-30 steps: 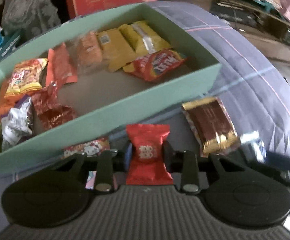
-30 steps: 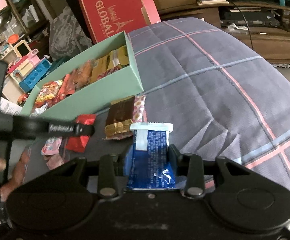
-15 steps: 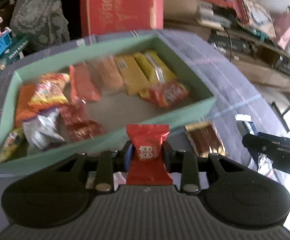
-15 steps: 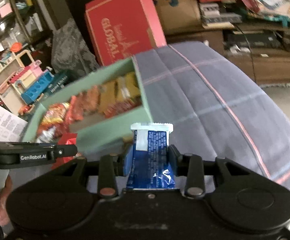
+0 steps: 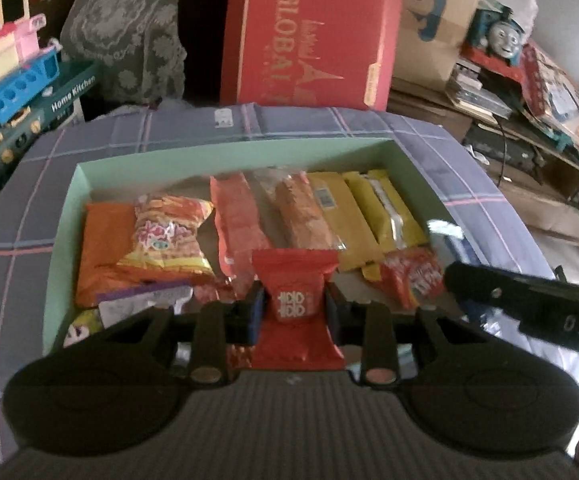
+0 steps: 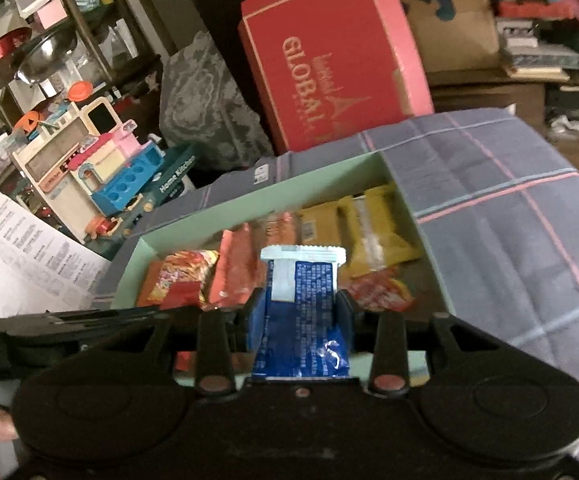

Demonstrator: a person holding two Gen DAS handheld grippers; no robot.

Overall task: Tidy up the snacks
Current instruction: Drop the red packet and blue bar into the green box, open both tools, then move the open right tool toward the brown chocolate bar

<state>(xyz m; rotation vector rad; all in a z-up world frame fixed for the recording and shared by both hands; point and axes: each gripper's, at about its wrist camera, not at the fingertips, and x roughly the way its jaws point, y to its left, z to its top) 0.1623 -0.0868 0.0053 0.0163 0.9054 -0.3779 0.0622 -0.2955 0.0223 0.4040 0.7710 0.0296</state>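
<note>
With both tongs tilted down over the green box (image 5: 65, 216), each one is pinched narrow on a snack. My left gripper (image 5: 294, 309) clamps a red packet (image 5: 295, 280) with white print, upright between the pads. My right gripper (image 6: 299, 312) clamps a blue packet (image 6: 303, 300) with a white crimped top edge, also upright. The box sits on a grey-blue checked cloth (image 6: 509, 216) and holds a row of snacks: an orange bag (image 5: 101, 252) at the left end, a red-and-yellow crisp bag (image 5: 167, 236) lying on it, a salmon packet (image 5: 237, 220), a clear-wrapped brownish bar (image 5: 301, 212), then yellow packets (image 5: 369, 216) toward the right end, with a small red packet (image 5: 413, 276) in front of them. In the left view the right gripper reaches in from the right, just above the box's right end; its packet shows there only as a blur, I think. Behind the cloth stands a big red carton (image 5: 313, 32), and a toy kitchen (image 6: 89, 168) sits off to the left.
</note>
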